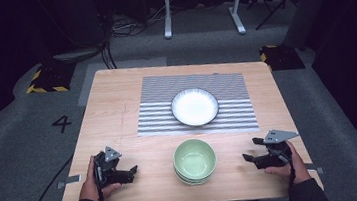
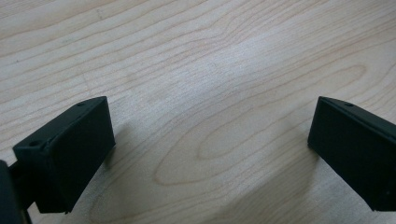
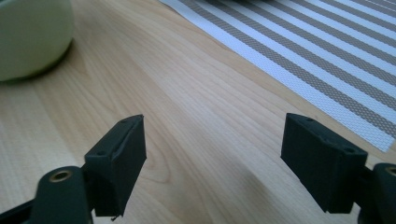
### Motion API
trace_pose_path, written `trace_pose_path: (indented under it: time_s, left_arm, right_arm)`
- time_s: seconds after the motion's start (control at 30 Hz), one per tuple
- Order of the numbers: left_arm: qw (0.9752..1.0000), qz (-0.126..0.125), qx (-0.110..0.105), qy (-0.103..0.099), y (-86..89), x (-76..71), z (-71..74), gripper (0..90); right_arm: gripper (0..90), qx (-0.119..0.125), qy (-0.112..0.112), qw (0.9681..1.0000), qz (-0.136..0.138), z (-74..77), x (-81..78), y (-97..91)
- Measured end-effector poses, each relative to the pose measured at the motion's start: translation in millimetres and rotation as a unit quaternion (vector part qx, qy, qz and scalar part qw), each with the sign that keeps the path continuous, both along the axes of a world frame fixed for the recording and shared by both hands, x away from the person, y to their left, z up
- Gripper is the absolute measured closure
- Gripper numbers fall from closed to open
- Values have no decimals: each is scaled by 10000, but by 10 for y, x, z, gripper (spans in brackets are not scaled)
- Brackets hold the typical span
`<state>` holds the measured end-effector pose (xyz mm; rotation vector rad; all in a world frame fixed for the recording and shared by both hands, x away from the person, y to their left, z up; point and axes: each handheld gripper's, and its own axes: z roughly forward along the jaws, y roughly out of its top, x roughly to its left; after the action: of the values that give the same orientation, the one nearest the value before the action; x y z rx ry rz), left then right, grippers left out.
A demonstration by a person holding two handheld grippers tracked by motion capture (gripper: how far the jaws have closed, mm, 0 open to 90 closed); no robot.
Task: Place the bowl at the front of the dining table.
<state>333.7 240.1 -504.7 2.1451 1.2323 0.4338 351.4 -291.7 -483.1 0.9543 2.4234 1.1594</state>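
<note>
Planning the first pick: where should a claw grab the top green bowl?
Grip the green bowl by its rim, probably the right edge, coming from the right claw. The rim stands free above the stack, and that claw's jaws are open and face it.

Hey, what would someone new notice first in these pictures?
Probably the round white plate with a dark rim, centred on the grey-and-white striped placemat. Next, the stack of pale green bowls on the light wooden table near its front edge, between the left hand-held gripper and right hand-held gripper, both open.
</note>
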Motion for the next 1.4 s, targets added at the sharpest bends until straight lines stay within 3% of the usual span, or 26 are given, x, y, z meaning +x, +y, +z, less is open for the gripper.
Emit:
trace_pose_path:
  time_s: [0.27,0.37,0.47,0.97,1.4]
  left_arm:
    - [10000,-2,1,1,0,0,0,4]
    - [10000,-1,1,-1,0,0,0,4]
    - [10000,-1,0,1,0,0,0,4]
    - [10000,-2,1,1,0,0,0,4]
    - [10000,2,1,-1,0,0,0,4]
  right_arm:
    - [209,39,-130,9997,179,96,-61,101]
    - [232,-118,-218,9991,340,139,-93,153]
    - [233,-55,-187,9990,408,158,-102,166]
    - [246,-55,-391,9976,575,277,-189,323]
    - [244,-24,-400,9965,736,322,-198,410]
